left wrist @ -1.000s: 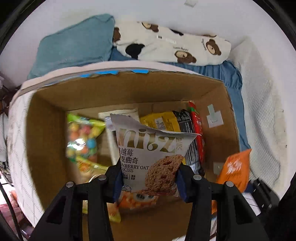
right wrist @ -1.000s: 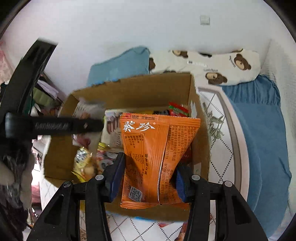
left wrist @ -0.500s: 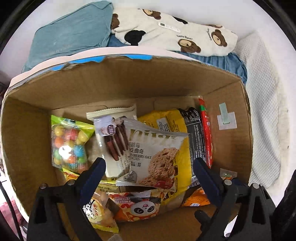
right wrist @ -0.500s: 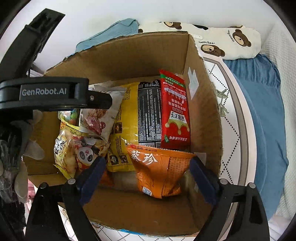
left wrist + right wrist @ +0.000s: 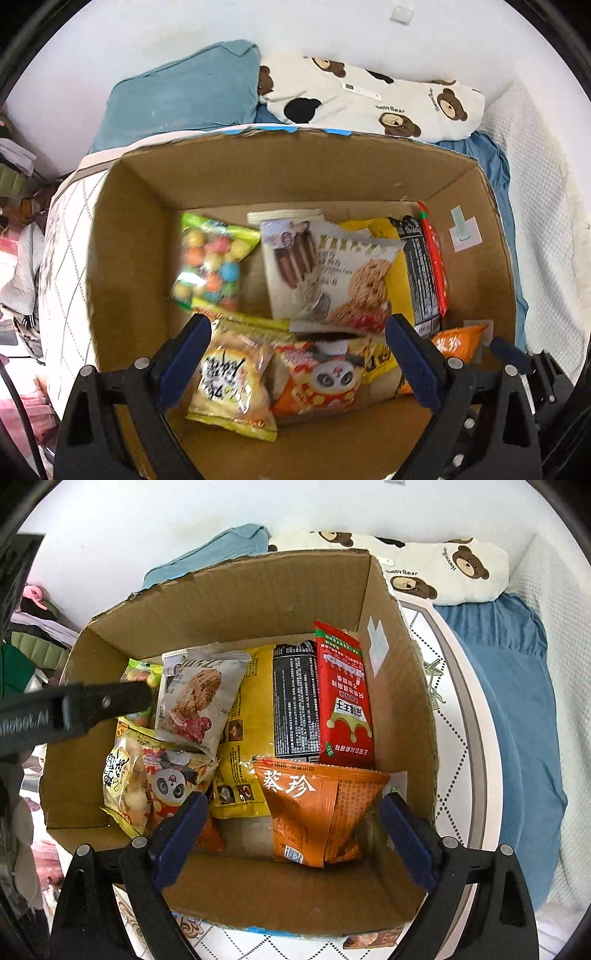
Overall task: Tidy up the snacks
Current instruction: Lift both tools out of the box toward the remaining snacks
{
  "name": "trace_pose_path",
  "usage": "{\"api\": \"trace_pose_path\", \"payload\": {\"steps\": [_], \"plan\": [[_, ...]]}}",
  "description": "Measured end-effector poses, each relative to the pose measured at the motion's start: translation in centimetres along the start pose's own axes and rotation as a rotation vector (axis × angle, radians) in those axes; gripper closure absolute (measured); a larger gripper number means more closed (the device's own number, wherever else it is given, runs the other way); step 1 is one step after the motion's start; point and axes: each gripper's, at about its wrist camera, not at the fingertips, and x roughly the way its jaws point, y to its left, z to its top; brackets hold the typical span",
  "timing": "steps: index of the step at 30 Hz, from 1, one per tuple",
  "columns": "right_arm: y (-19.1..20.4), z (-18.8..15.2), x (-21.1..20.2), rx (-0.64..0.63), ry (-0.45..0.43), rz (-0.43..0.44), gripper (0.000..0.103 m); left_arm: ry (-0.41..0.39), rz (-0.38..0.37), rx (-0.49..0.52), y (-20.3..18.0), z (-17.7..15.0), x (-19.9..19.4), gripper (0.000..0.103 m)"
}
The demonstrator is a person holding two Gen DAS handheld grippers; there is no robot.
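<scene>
- Cookie pack lies flat in the cardboard box, dead centre, atop the yellow bag.
- Orange packet sits at the box's five o'clock corner.
- Left gripper has just spread wide, holding nothing.
- Right gripper likewise gapes, jaws clear of the orange packet.

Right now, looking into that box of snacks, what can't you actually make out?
- Left wrist view: the cookie packet is motion-blurred, so its print is unreadable.
- Left wrist view: the orange packet is mostly hidden behind the left gripper.
- Right wrist view: the candy-ball bag is largely covered by the other gripper's black arm.
- Right wrist view: the cardboard box floor under the piled packets is unseen.
</scene>
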Motion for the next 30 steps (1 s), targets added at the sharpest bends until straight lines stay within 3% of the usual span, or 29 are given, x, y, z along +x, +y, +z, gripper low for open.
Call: {"api": "trace_pose_path", "payload": {"steps": [10, 30], "plan": [[0.8, -1.7, -2.6, -0.017, -0.071, -0.019, 0.006, -0.07, 0.015, -0.04, 1.6, -4.3, -2.7, 0.007], [3.1, -8.9, -13.3, -0.083, -0.34, -0.003, 0.006, -0.363, 0.068, -0.064, 1.7, -14.0, -13.4, 0.006]]}}
